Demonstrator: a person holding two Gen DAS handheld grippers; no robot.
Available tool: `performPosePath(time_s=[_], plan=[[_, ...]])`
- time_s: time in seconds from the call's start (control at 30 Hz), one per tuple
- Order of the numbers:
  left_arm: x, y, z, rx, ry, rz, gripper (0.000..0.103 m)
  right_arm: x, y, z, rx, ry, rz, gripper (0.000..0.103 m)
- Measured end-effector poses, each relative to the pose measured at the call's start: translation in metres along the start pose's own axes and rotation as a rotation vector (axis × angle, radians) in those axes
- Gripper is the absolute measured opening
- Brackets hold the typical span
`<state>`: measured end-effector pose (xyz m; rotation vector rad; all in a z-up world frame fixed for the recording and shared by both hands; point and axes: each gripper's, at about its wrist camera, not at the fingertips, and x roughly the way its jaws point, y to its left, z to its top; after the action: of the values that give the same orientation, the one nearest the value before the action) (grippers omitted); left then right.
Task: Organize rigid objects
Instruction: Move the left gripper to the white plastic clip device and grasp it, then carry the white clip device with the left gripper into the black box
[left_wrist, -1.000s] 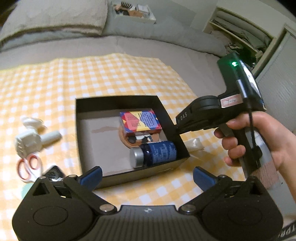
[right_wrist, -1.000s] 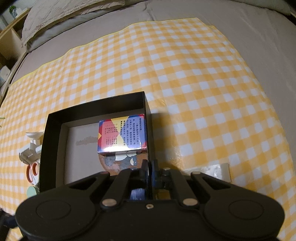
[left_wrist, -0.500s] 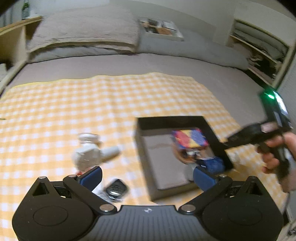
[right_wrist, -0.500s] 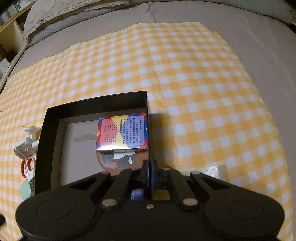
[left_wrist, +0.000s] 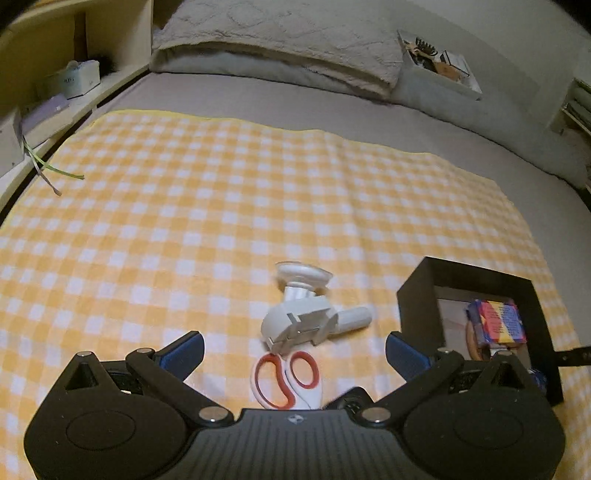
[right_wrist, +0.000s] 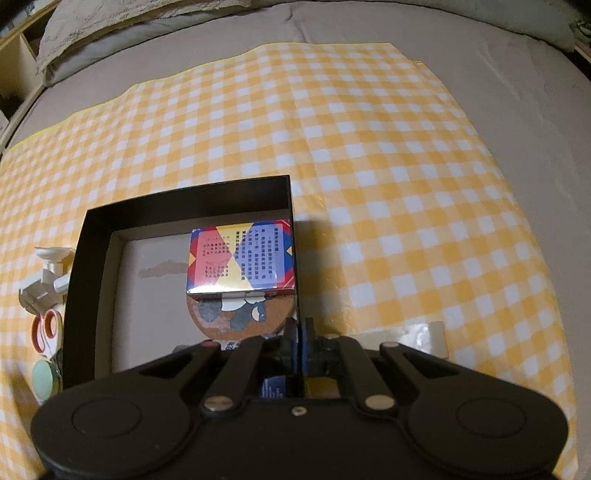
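A black open box (right_wrist: 88, 280) lies on the yellow checked cloth (right_wrist: 369, 184). Inside it are a colourful carton (right_wrist: 240, 262), a round patterned coaster (right_wrist: 236, 321) and a blue bottle (right_wrist: 273, 387), mostly hidden under my right gripper. My right gripper (right_wrist: 301, 332) is shut on the box's right wall. In the left wrist view the box (left_wrist: 417, 299) sits at the right. My left gripper (left_wrist: 293, 349) hangs open over red-handled scissors (left_wrist: 286, 380) and a white suction-cup gadget (left_wrist: 299, 321), touching neither.
A pale green round item (right_wrist: 44, 374) lies left of the box, and a white packet (right_wrist: 424, 334) lies to its right. A pillow (left_wrist: 280, 40) and a white tray of small items (left_wrist: 439, 70) sit at the back. Shelves (left_wrist: 55, 88) run along the left.
My left gripper has swung left, away from the box, and now looks down on the scissors and white gadget. The right gripper has stayed shut on the box wall.
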<state>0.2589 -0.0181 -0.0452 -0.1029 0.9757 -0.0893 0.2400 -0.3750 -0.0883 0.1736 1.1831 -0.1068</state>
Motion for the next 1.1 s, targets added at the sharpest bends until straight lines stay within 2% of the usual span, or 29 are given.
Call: performPosePath(time_s=[0.37, 0.6, 0.73, 0.83, 1.0, 1.1], plan=[[0.04, -0.013, 0.007, -0.025, -0.011, 0.044, 0.102, -0.005, 0.007, -0.005, -0.028, -0.005, -0.042, 0.003], [0.066, -0.022, 0.012, -0.075, 0.02, 0.102, 0.089, -0.007, 0.007, -0.006, -0.054, -0.012, -0.031, 0.003], [0.082, -0.022, 0.01, -0.096, 0.045, 0.169, 0.086, -0.007, 0.004, -0.006, -0.067, -0.014, -0.009, 0.003], [0.09, -0.02, 0.012, -0.122, 0.043, 0.17, 0.082, -0.007, 0.001, -0.005, -0.069, -0.014, 0.008, 0.003], [0.094, -0.016, 0.011, -0.115, 0.038, 0.165, 0.066, -0.005, 0.0, -0.005, -0.069, -0.012, 0.026, 0.003], [0.092, -0.017, 0.012, -0.083, 0.043, 0.154, 0.064, -0.003, -0.001, -0.005, -0.069, -0.008, 0.032, 0.003]])
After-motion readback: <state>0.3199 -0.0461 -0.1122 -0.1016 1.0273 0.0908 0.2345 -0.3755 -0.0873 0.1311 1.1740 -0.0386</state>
